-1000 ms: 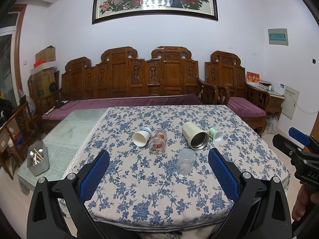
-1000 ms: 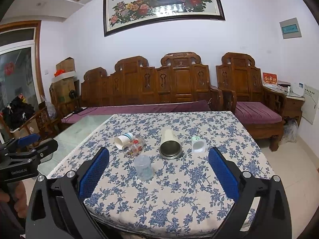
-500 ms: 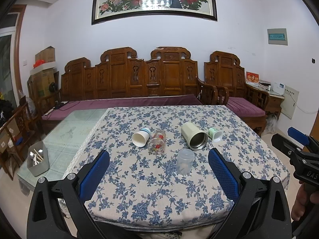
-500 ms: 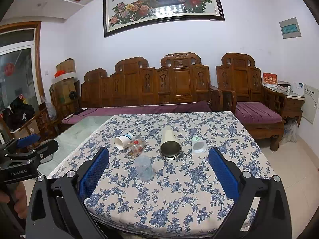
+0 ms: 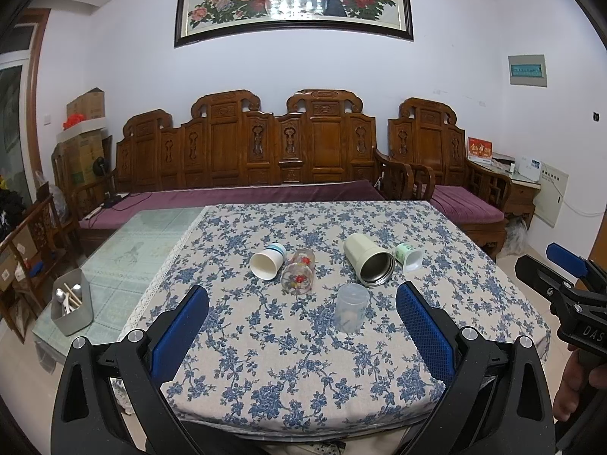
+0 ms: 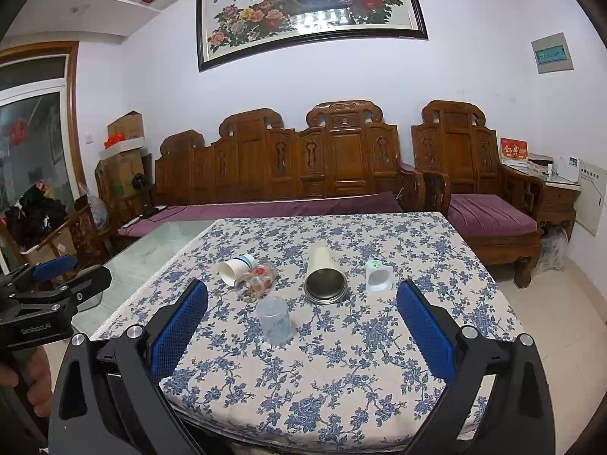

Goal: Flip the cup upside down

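A clear plastic cup [image 5: 352,313] [image 6: 274,319] stands upside down on the blue floral tablecloth [image 5: 303,360], nearest me. Behind it lie on their sides a white paper cup [image 5: 266,261] [image 6: 235,266], a glass with red print [image 5: 299,276] [image 6: 257,280], a cream steel tumbler [image 5: 367,259] [image 6: 324,276] and a small green-white cup [image 5: 409,256] [image 6: 377,275]. My left gripper [image 5: 302,322] is open and empty, short of the table's near edge. My right gripper [image 6: 302,322] is open and empty there too; it also shows at the right of the left wrist view [image 5: 561,276].
A glass-topped part of the table [image 5: 151,242] extends left of the cloth. A grey bin of utensils [image 5: 72,305] sits at its left corner. A carved wooden sofa [image 5: 265,159] with purple cushions lines the far wall. An armchair [image 6: 481,189] stands at the right.
Both grippers have drifted very slightly; the table sits a touch farther in the left wrist view. The cups have not moved.
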Available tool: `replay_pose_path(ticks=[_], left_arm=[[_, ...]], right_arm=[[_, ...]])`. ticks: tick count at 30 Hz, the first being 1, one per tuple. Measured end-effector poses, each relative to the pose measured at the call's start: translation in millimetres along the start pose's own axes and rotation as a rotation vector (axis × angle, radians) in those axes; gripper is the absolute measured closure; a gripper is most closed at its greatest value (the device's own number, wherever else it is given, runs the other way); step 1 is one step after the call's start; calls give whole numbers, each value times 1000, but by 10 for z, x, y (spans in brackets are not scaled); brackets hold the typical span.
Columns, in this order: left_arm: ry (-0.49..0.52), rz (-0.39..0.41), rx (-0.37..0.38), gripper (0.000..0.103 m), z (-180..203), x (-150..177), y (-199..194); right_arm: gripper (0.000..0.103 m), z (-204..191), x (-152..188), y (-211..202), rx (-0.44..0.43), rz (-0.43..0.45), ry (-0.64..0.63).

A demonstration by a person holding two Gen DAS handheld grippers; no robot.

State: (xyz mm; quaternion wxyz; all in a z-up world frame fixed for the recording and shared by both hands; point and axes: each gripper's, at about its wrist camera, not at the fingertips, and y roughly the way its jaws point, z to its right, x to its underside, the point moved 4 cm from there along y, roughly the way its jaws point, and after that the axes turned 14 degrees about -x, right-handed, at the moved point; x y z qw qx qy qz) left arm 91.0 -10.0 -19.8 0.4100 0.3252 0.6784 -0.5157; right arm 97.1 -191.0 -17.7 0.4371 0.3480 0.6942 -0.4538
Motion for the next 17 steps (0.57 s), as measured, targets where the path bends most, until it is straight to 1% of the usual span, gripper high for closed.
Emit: replay_pose_path(ticks=[17], left_arm=[[0, 4, 1, 8, 14, -15, -21]], right_arm=[[3, -11, 1, 1, 2, 1, -1]])
